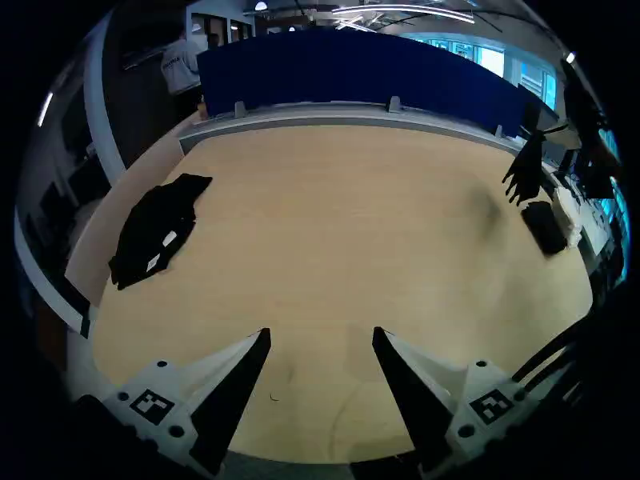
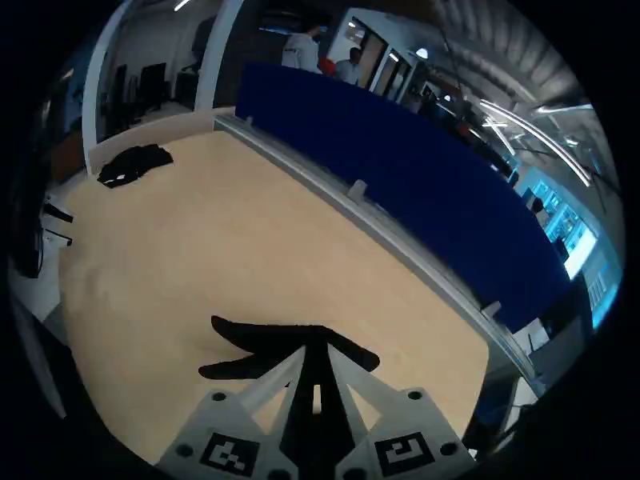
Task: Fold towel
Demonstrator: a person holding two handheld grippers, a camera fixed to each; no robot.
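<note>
Black towel [image 2: 256, 334] first: where does it stand? — Clerk

Caught at the tips of the right gripper [image 2: 317, 340]; both fingers are drawn together on the cloth; two pointed ends of it stick out to the left in the right gripper view, a shorter lobe to the right; it sits over the near part of the light wooden table [image 2: 240, 240]; whether it touches the wood I cannot tell. — Inspector

And the left gripper [image 1: 320, 332]? — Clerk

Fingers spread wide apart, nothing between them; bare tabletop lies under the gap. — Inspector

Other cloth on the table? — Clerk

A black fabric heap [image 1: 156, 228] with small white tags lies near the left edge in the left gripper view, well apart from both grippers; a hanging black cloth [image 1: 524, 172] shows at the far right, raised above the wood; what holds it is too dark to make out, and I cannot confirm it is the same piece. — Inspector

Anything beside it? — Clerk

A flat dark folded item [image 1: 544, 226] lies at the right edge, with a white item [image 1: 570, 214] just beside it; neither can be named more closely. — Inspector

Surroundings? — Clerk

A blue partition [image 1: 352, 72] runs along the table's far side on a grey rail; people [image 2: 302, 48] stand beyond it. — Inspector
</note>
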